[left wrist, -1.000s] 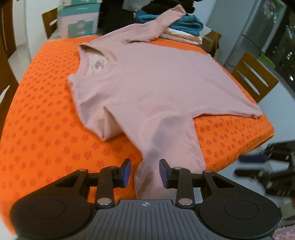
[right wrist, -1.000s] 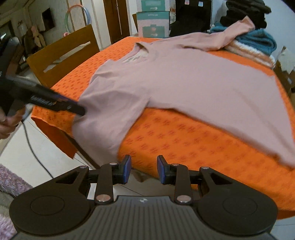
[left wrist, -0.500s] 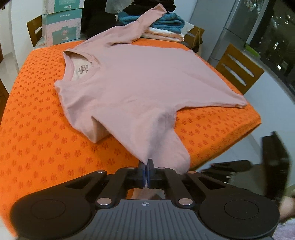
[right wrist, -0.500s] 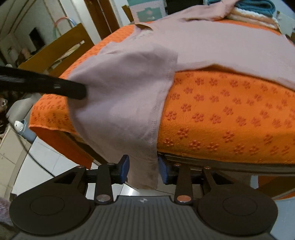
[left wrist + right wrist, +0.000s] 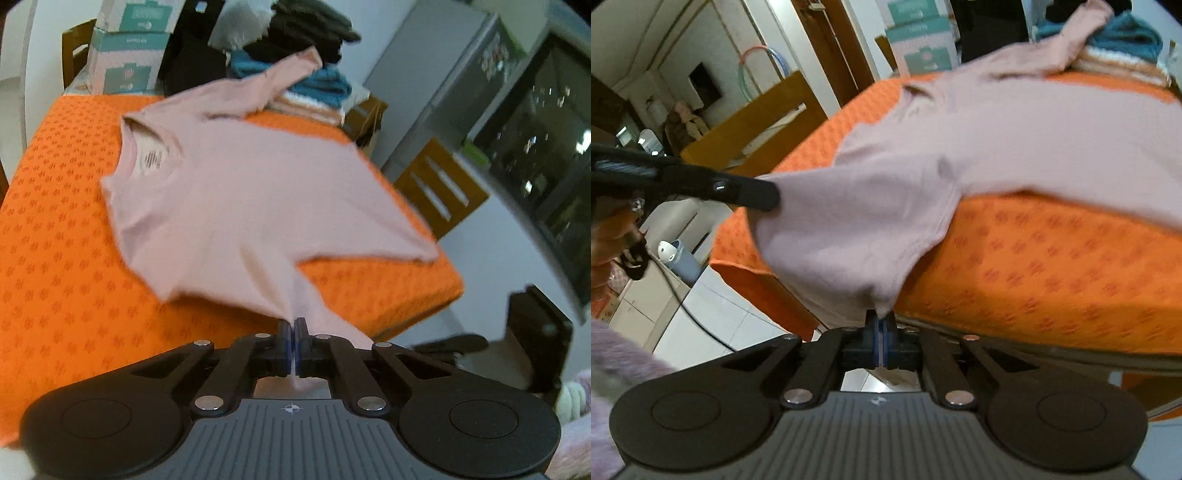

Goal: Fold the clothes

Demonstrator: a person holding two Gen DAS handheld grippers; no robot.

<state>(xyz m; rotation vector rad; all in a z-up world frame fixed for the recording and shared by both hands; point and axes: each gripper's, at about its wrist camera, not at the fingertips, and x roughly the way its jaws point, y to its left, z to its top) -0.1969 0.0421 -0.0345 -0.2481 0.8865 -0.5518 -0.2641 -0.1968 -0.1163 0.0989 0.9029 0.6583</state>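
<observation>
Left wrist view is showing both grippers, open a second ago, now pinching the shirt's sleeve at lower centre, readying a fold.

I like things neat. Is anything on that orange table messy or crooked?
Yes. The pink shirt lies crooked on the orange table. Its far sleeve is flopped up onto the pile of folded clothes instead of lying flat.
</observation>
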